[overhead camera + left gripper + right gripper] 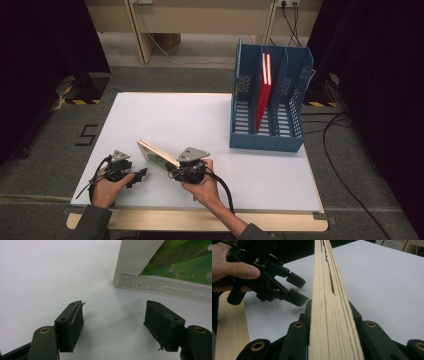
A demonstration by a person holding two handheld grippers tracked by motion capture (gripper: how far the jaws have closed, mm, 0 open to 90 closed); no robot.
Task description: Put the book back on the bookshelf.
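Note:
A thin book (155, 154) with a green picture cover is held tilted above the white table (175, 115), near the front. My right gripper (173, 168) is shut on its lower edge. In the right gripper view the pale page edges (329, 290) run straight up between the jaws of the right gripper (329, 312). My left gripper (141, 175) rests low on the table just left of the book, open, with nothing between its pads (72, 322). The book's cover (175, 265) with its small print stands just ahead of the left gripper (113, 315).
A blue three-slot file rack (270, 140) stands at the table's right rear with a red book (263, 90) upright in its middle slot. The table's wooden front edge (200, 220) lies near the person's wrists. Cables (345, 165) trail on the floor at right.

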